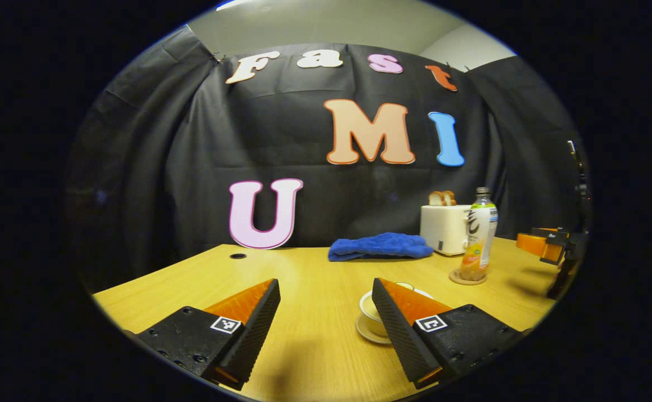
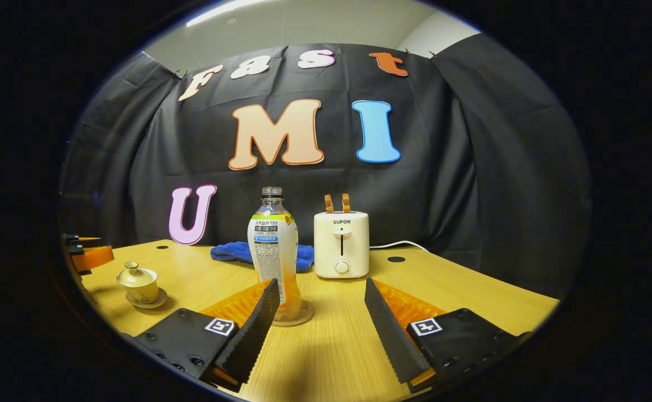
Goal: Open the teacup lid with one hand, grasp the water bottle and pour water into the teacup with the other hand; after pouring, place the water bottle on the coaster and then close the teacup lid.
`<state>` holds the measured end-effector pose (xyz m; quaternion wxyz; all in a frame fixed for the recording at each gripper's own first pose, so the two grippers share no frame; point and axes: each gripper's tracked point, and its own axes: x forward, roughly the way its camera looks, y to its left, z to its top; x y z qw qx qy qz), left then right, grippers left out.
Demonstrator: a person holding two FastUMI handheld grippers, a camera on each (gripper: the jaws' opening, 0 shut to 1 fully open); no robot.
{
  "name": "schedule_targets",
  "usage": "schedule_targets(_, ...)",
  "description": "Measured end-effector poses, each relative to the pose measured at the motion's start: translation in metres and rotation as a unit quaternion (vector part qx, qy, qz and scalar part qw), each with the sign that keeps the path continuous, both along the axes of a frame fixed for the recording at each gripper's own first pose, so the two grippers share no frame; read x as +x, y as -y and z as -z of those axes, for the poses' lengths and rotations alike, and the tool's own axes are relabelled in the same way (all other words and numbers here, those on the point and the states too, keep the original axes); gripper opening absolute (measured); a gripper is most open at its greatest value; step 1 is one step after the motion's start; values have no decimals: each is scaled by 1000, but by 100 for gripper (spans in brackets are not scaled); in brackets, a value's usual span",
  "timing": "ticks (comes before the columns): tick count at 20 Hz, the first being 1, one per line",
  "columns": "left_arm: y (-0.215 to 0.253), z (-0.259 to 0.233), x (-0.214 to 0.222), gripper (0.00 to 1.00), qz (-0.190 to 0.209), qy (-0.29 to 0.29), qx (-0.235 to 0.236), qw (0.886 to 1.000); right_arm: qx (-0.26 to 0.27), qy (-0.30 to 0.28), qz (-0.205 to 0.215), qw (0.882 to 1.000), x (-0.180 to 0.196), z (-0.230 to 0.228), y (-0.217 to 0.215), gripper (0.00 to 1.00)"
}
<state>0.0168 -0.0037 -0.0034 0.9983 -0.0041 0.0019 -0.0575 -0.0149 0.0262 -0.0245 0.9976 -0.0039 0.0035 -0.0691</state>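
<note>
I see my 2 grippers spread wide over the table point(image 2: 460, 290), holding nothing: left gripper point(image 1: 326, 293) near the lidded teacup point(image 2: 138, 282), right gripper point(image 2: 321, 293) facing the bottle point(image 2: 273, 251) standing on its coaster point(image 2: 303, 314).

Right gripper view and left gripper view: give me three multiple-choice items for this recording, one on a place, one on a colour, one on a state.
1. Where does the water bottle stand?
A. on the coaster
B. on the blue cloth
C. inside the toaster

2. What colour is the cloth lying by the toaster?
A. red
B. blue
C. white

3. How is the teacup right now?
A. lid off, lying on the table
B. tipped on its side
C. lid on, upright on its saucer

Answers:
1 A, the bottle's base sits on the round coaster.
2 B, the folded cloth is plainly blue in both views.
3 C, the right gripper view shows the knobbed lid seated on the cup.
</note>
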Motion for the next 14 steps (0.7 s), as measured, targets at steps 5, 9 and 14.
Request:
schedule_targets(5,-11,-2,0,95,-36,-1,1,999,0,0,1,1000,-2,0,1,94)
schedule_targets(9,-10,-1,-1,94,-33,-1,1,999,0,0,1,1000,-1,1,1,94)
schedule_targets(14,-11,-1,-1,94,-34,-1,1,999,0,0,1,1000,-1,1,1,94)
